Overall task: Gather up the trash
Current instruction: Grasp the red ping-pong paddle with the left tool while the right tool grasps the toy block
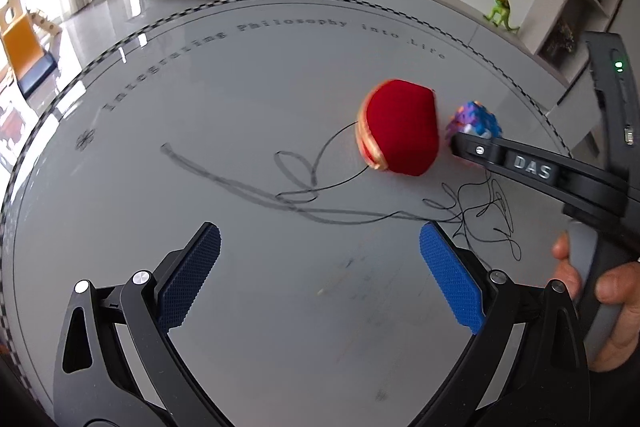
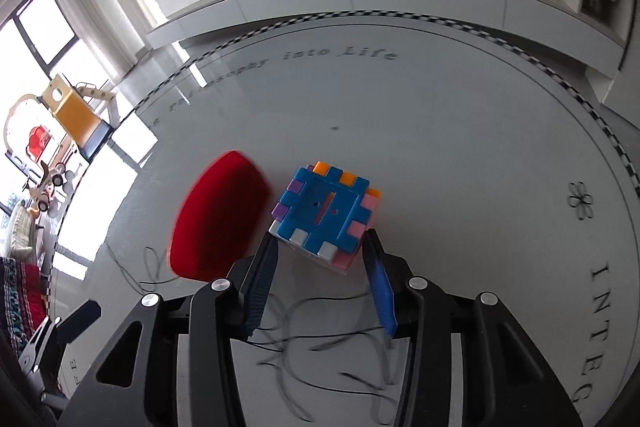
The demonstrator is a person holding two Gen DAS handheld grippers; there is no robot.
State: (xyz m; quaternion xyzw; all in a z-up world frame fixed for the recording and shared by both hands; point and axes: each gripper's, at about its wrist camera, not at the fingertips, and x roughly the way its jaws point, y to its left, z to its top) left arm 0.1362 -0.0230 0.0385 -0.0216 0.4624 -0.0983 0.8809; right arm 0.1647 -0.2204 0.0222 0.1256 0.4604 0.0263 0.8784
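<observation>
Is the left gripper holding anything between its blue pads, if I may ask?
No, the left gripper stands wide open over bare table.

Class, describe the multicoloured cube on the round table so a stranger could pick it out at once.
Start at the round grey table with lettering around its rim. Near its middle, between the right gripper's blue pads, sits the cube. Unlike the plain red pouch beside it, it is built from interlocking blue, pink, orange, purple and white pieces.

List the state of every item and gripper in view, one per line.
Multicoloured plastic block cube: tilted, gripped at its lower corners.
Red velvet pouch: lying beside the cube.
Black thread: loose, tangled on the tabletop.
Right hand-held gripper: closed on the cube.
Left hand-held gripper: open, empty.
</observation>
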